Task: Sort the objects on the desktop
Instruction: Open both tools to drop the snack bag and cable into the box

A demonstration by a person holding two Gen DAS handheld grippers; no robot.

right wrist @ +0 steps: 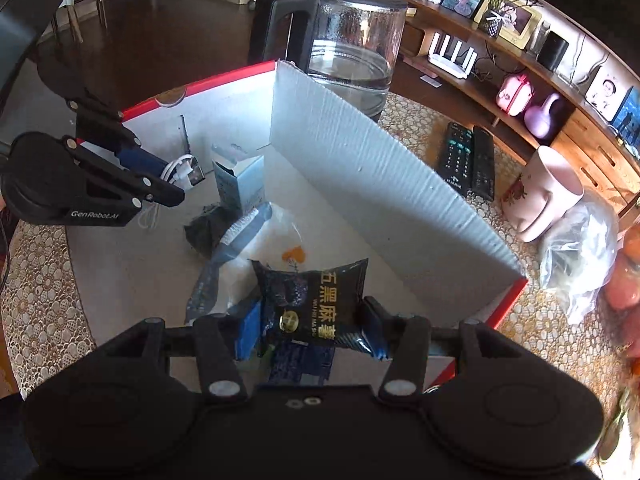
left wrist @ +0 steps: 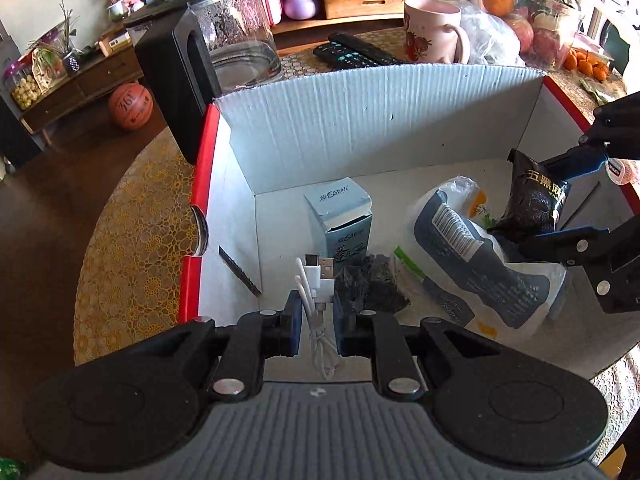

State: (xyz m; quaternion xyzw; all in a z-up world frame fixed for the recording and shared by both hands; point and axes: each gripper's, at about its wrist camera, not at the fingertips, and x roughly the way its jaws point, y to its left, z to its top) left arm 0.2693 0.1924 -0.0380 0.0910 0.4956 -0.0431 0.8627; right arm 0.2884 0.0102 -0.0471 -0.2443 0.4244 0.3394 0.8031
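A: Item one — left gripper [left wrist: 316, 316], clenched on a coiled white USB cable [left wrist: 316, 280]; plugs stick up above the pads, a loop hangs below. Thin, limp, glossy cord.

B: And the other?

A: Right gripper [right wrist: 312, 328], grasping a black snack packet [right wrist: 316, 300] by its sides — crinkly foil, gold lettering, pillow-shaped. Both hang inside the cardboard box [left wrist: 360, 112]: corrugated white walls, red outer skin, standing on the lace-covered bench [left wrist: 132, 216].

B: Step in hand?

A: Depositing, I judge. Next move calls for lowering each item clear of what lies below, then letting go.

B: Already in the box?

A: A small upright blue-white carton [left wrist: 340, 216], a soft white-and-blue plastic bag [left wrist: 480, 264], a dark crumpled packet [left wrist: 372, 284]. Beyond the wall: glass kettle [left wrist: 236, 36], pink mug [left wrist: 432, 32], two remotes [left wrist: 356, 54].
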